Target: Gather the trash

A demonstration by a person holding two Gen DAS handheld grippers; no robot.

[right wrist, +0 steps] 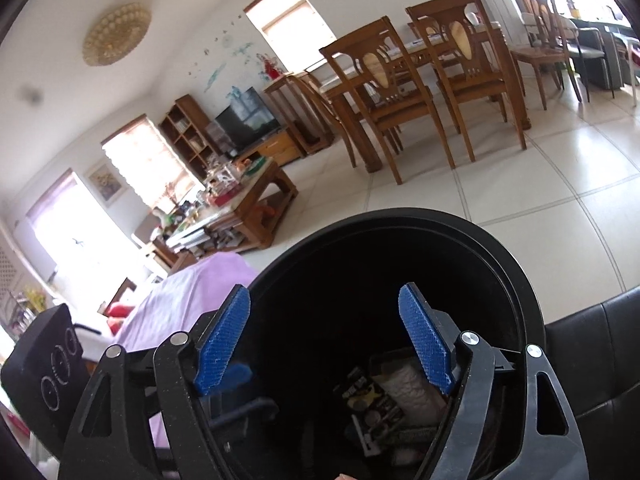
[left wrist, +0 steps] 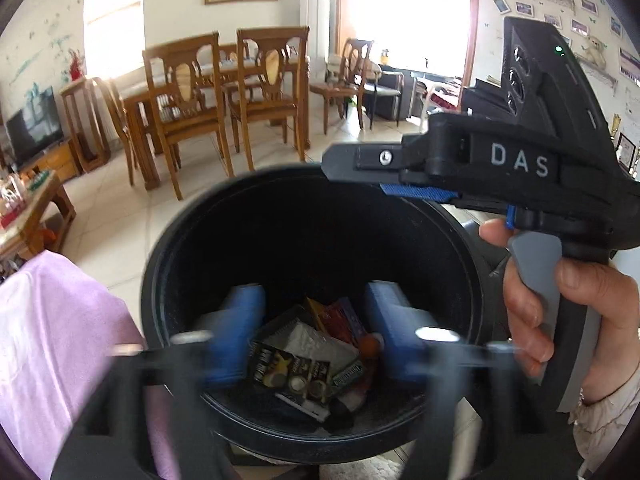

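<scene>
Both grippers hang over the round black plastic trash bin [left wrist: 304,240], aimed down into its mouth. Left gripper [left wrist: 316,324]: blue-padded fingers apart, nothing between them, motion-blurred in its own view. Right gripper [right wrist: 326,336]: fingers also apart and empty; in the left wrist view it shows side-on above the bin's far rim, held by the person's right hand [left wrist: 560,312].

Step in hand, as a judgement: a drop into the bin looks done or the bin is being checked, since neither gripper carries anything. The next move probably calls for lifting both clear of the rim and going to find another piece; no loose trash outside the bin shows in either view.

The collected trash sits at the bin bottom, piled together: a dark card blister pack with gold print and round cells [left wrist: 290,376], a white crinkled packet [left wrist: 316,340] lying over it, a red-and-yellow wrapper [left wrist: 340,316] behind, and something orange at the right, too blurred to name. The bin is far from full. It stands just beside a lilac cloth-covered surface [left wrist: 60,340] on its left and a black leather seat [right wrist: 596,344] on its right, on the pale tiled floor [right wrist: 520,176].
</scene>
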